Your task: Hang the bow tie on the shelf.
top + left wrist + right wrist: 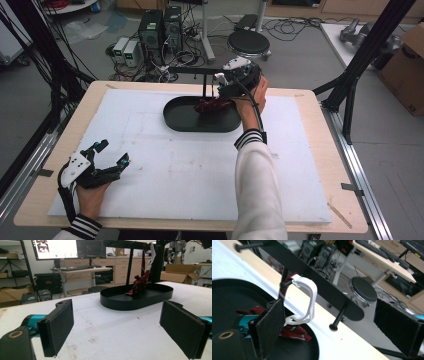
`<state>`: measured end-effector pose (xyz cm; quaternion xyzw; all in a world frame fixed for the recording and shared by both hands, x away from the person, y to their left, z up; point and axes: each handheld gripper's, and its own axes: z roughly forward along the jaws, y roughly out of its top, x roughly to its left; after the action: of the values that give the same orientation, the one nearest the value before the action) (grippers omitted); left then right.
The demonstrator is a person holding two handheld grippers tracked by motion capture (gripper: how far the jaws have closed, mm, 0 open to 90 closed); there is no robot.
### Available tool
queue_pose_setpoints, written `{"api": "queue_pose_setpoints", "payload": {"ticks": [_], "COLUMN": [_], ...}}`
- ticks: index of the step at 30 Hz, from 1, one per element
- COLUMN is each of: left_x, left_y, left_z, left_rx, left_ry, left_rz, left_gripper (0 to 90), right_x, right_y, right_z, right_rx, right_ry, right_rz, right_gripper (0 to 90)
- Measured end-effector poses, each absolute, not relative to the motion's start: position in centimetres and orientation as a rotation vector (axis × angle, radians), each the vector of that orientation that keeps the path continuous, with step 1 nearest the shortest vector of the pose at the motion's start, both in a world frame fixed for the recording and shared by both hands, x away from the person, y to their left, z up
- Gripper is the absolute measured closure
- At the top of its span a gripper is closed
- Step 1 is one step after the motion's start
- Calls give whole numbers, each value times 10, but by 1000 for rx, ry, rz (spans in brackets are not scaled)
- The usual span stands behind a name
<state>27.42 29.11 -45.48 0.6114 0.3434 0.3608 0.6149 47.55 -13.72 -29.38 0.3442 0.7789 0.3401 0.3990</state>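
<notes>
White sheeting covers the wooden worktop (150, 165). Nearest the person, the left hand-held gripper (112, 152) rests on the sheet with its jaws spread wide and nothing between them. Farther off, an oval black tray (185, 120) holds a crumpled dark red cloth (212, 105). At the tray's far rim, the right hand-held gripper (219, 82) hangs with jaws parted beside a white clip (308, 298) on a black rack (317, 285).
</notes>
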Motion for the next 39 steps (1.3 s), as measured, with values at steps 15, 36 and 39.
{"api": "queue_pose_setpoints", "payload": {"ticks": [15, 36, 39], "left_x": [273, 273, 273], "left_y": [291, 290, 290], "left_z": [-455, -455, -455], "left_rx": [1410, 1408, 1405], "left_ry": [784, 782, 782], "left_rz": [842, 849, 850], "left_gripper": [125, 125, 124], "right_x": [375, 268, 266], "right_y": [-198, -270, -270], "right_z": [-284, -433, -448], "right_rx": [817, 906, 918], "right_ry": [1932, 1719, 1686], "right_rz": [1235, 1588, 1567], "right_gripper": [94, 94, 94]}}
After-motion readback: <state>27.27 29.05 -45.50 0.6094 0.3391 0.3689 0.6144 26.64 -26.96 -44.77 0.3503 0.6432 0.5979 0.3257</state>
